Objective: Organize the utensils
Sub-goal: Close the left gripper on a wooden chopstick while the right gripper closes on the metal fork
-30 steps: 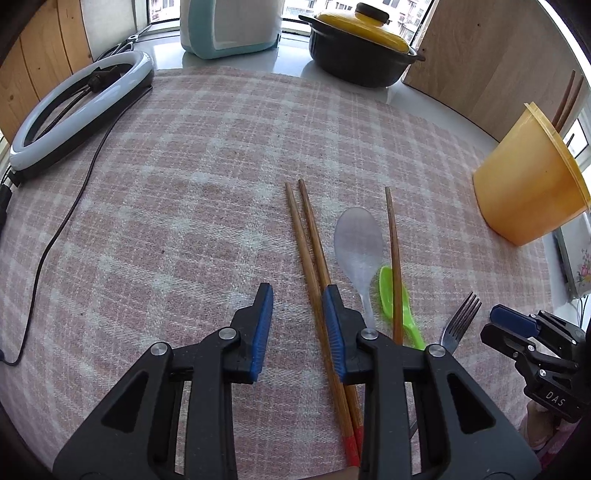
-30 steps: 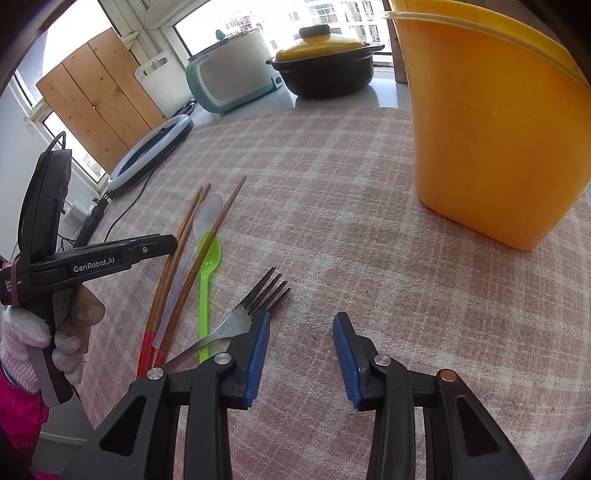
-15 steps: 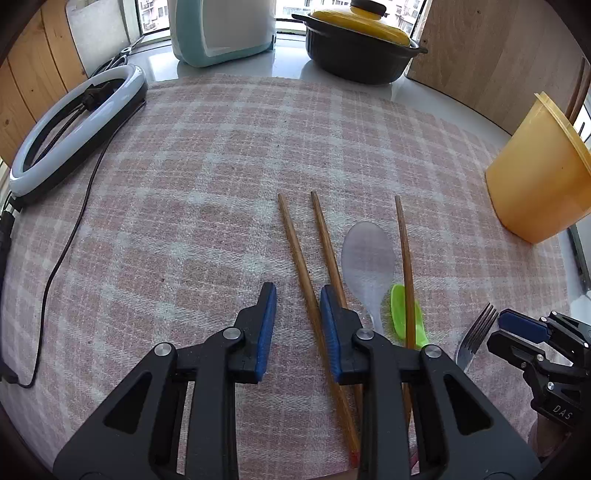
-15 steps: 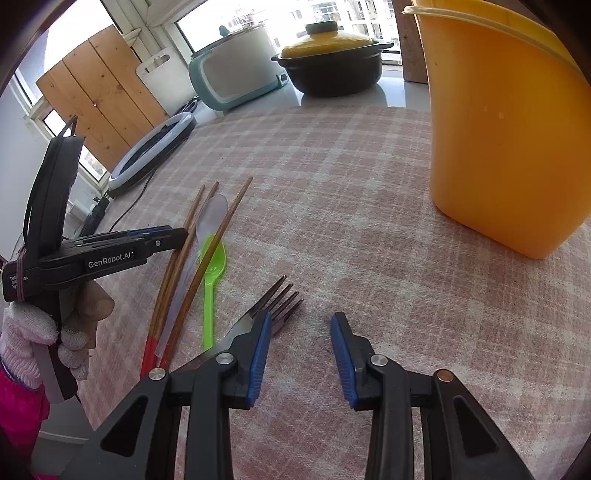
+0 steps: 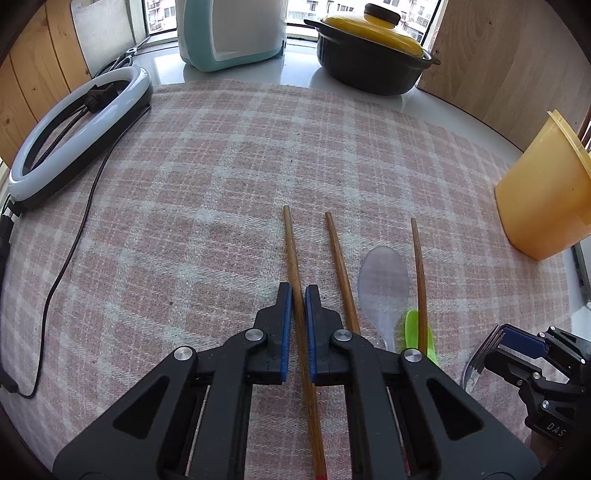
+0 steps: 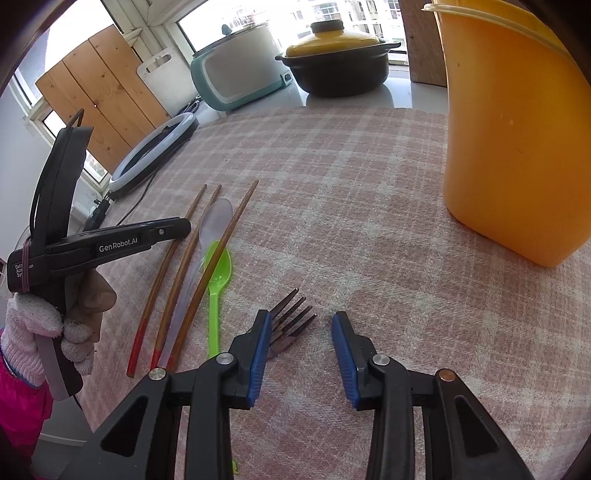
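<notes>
My left gripper is shut on the leftmost wooden chopstick, which lies between its blue pads on the checked cloth. Right of it lie a second chopstick, a clear spoon, a green spoon and a third chopstick. My right gripper is open and empty, low over the cloth, its left pad beside a metal fork. The yellow container stands upright at the right. The left gripper also shows in the right wrist view.
A ring light with a cable lies at the left cloth edge. A teal appliance and a black pot with yellow lid stand at the back. Wooden boards line the walls.
My left gripper has closed its pads onto the leftmost chopstick, which has shifted apart from its neighbour. My right gripper has moved slightly towards the fork and stays open.
</notes>
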